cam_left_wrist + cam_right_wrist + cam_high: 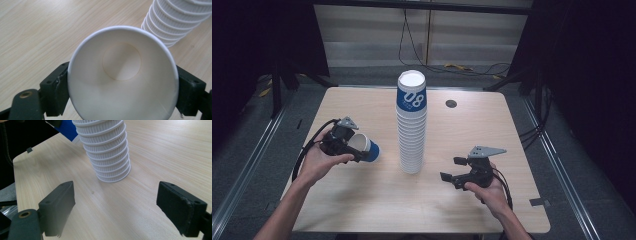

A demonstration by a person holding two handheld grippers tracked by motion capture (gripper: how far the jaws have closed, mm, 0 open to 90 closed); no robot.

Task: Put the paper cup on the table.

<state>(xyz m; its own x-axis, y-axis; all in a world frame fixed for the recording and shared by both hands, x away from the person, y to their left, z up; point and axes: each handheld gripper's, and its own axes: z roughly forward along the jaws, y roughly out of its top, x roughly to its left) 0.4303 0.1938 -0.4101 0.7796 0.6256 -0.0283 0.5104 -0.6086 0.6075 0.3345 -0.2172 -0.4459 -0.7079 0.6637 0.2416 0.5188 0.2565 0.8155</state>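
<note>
High view. Left gripper, near the left edge of the table, closed on a single paper cup: cup tipped on its side, blue wall, white inside, mouth turned back toward the hand. Tall stack of cups standing upside down at mid-table, just right of the held cup and apart from it. Topmost cup blue, printed with a large white "08"; smaller white lettering beneath, too small to read. Right gripper low over the table toward the right edge, jaws spread, holding nothing.

Left gripper view. Cup's open mouth facing the camera, one black jaw pressed against each side of the rim. Rim slightly out of round, probably from the squeeze. Judged light, thin-walled and easily crushed; smooth wall likely slippery. Best taken across the upper wall just under the rolled rim, where the paper is stiffest, with modest pressure. Ribbed rims of the stack at upper right.

Right gripper view. Jaws wide apart over bare wood, pointed at the base of the stack. Stacked rims white and finely ribbed; nested cups likely to cling, so the tall column judged easy to topple. Blue patch of the held cup at the top edge. No writing legible.
</note>
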